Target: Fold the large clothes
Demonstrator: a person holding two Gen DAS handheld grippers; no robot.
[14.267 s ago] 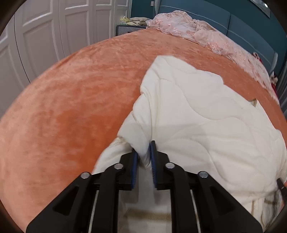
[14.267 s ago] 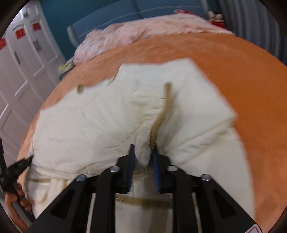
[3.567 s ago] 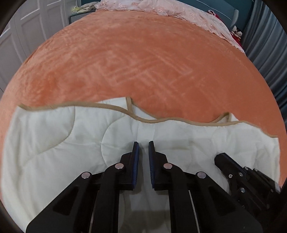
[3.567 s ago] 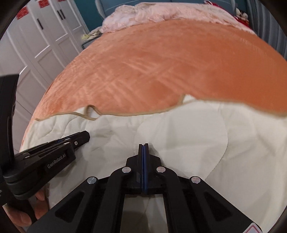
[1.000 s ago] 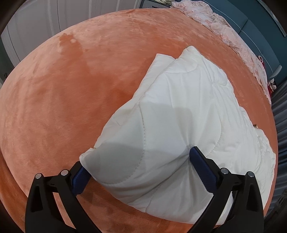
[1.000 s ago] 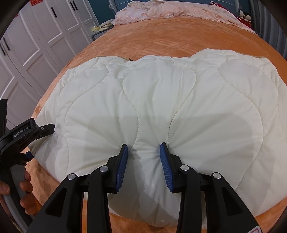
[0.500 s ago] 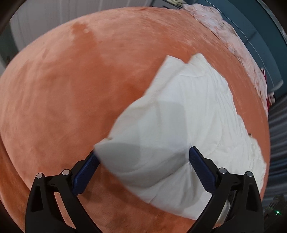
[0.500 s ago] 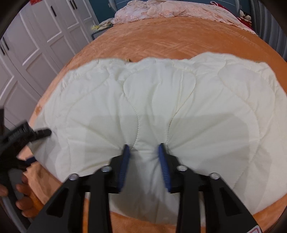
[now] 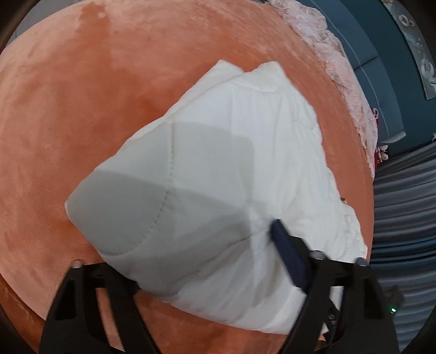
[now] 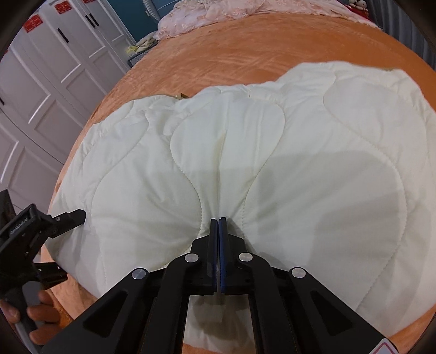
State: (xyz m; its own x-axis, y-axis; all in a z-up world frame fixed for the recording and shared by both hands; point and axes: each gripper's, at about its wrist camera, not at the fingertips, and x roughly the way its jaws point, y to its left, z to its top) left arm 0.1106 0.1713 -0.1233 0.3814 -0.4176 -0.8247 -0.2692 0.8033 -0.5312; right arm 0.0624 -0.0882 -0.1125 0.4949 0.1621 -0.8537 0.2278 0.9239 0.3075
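A cream quilted padded garment (image 10: 272, 152) lies folded into a thick bundle on an orange bedspread (image 10: 245, 43). My right gripper (image 10: 218, 222) is shut on a pinch of its near edge. In the left wrist view the same bundle (image 9: 218, 168) fills the middle. My left gripper (image 9: 204, 261) is wide open with the bundle's end corner between its fingers; the left finger is partly hidden under the fabric. The left gripper also shows in the right wrist view (image 10: 68, 217) at the bundle's left end.
White wardrobe doors (image 10: 41, 81) stand to the left of the bed. A pink lace cover (image 10: 231, 11) lies at the head end by a teal headboard (image 9: 381, 54). Grey curtains (image 9: 403, 217) hang at the right. Bare orange bedspread (image 9: 81, 109) surrounds the bundle.
My right gripper has closed from open onto the garment's near edge. My left gripper stays wide open and has pushed further in around the bundle's corner.
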